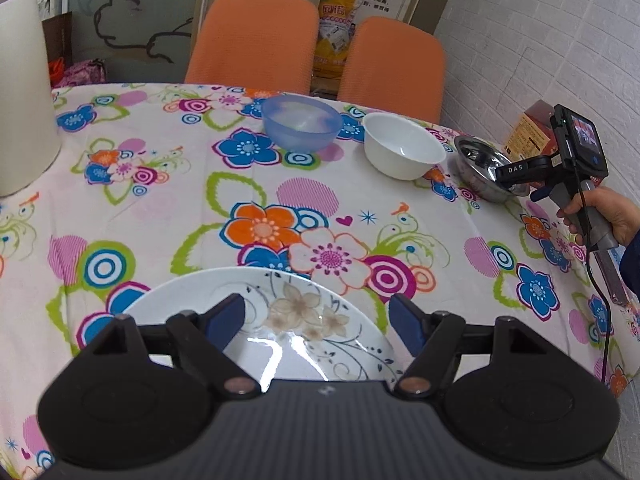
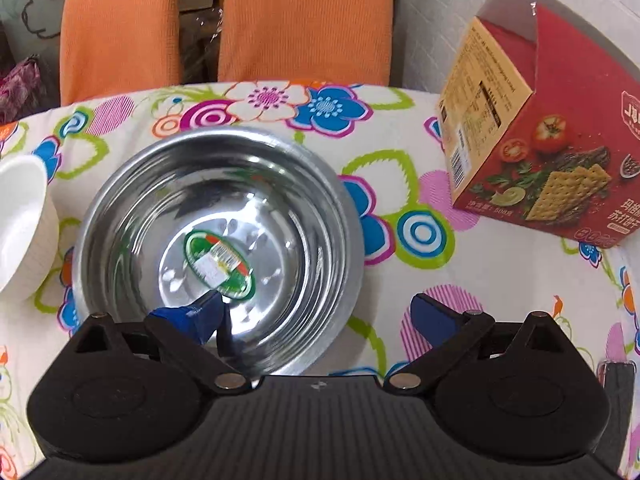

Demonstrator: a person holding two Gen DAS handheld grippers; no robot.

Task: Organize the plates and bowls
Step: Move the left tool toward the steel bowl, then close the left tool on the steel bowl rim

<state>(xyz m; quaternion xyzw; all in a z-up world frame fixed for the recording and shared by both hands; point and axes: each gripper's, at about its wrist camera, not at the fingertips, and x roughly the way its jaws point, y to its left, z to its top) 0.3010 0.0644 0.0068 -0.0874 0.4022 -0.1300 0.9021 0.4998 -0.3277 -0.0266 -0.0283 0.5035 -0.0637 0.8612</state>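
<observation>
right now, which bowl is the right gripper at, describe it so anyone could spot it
On the floral tablecloth, three bowls stand in a row before the orange chairs. It is the stainless steel bowl nearest the red cracker box, beside the white bowl: the only shiny metal one, with a green sticker inside.

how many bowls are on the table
3, in a row at the far side: blue plastic bowl leftmost, white bowl in the middle, steel bowl rightmost. More may lie outside both views.

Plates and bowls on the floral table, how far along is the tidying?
Nothing looks stacked yet. The right gripper is open, one finger inside the steel bowl, one outside. The left gripper hovers open over the flowered plate. The white bowl and blue bowl stand separate.
</observation>
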